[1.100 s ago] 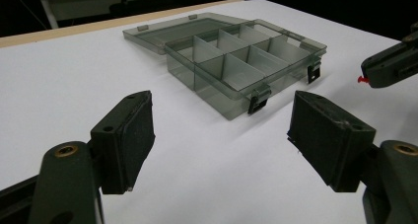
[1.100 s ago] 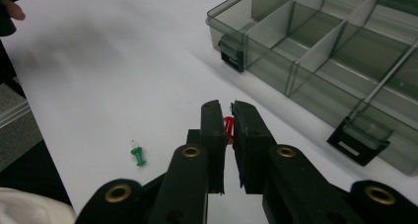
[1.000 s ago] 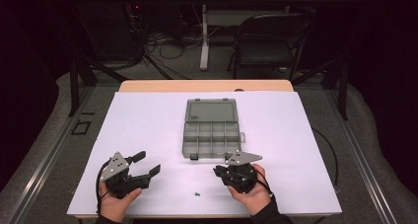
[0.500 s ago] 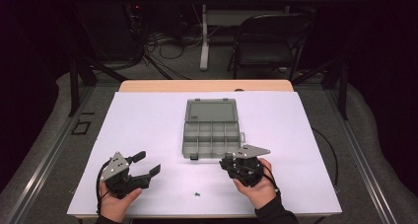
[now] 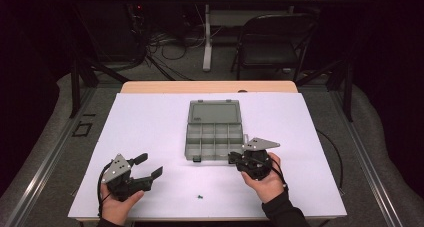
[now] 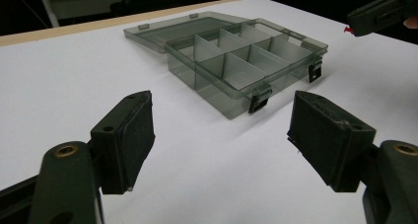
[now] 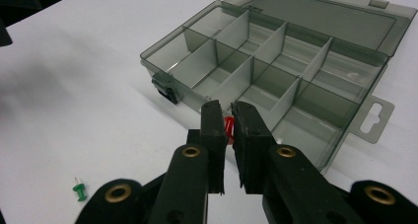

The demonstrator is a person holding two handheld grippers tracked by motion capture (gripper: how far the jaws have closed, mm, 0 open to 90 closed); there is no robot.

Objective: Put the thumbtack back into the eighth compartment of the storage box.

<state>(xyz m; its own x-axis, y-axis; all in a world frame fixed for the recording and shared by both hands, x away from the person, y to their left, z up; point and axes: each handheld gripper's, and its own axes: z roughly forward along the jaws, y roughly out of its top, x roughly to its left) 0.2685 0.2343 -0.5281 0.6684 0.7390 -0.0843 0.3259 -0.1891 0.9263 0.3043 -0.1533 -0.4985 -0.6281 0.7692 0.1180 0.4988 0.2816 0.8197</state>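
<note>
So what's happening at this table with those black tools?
A person is sorting push pins into a clear compartment box that lies open on the white table. The right claw is shut on a red pin and sits at the box's near edge, with the pin not yet dropped in. The left claw is open and holds nothing. A green pin lies loose on the table.

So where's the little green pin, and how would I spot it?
Start at the white table and find the grey box with its lid open in the middle. Come toward the near edge, to the bare space between the two hands. The green pin lies there alone on the white top, tiny and bright, while the other pin is red and pinched in the right tongs.
</note>
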